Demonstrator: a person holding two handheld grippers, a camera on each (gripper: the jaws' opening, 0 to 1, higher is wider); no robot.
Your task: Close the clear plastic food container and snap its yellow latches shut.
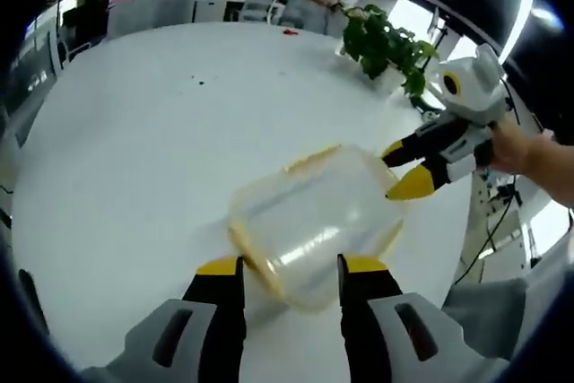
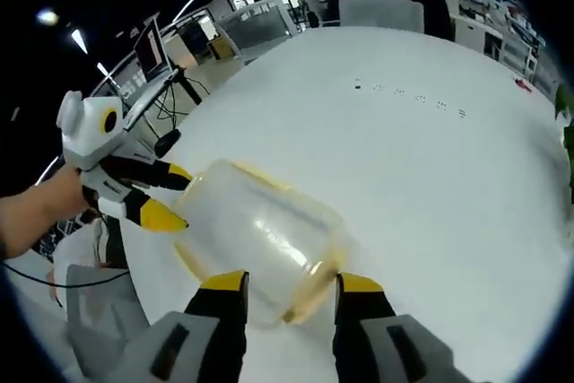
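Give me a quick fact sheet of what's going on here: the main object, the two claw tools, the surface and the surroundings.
main object: clear plastic container with yellow edging, lying on the table
left gripper: open, jaws either side of one end of the container
right gripper: open, jaws either side of the opposite end
table: white, round
plant: green, leafy, at the far table edge
hand: holds the right gripper
surroundings: office with desks and people in the distance
latches: cannot tell whether snapped
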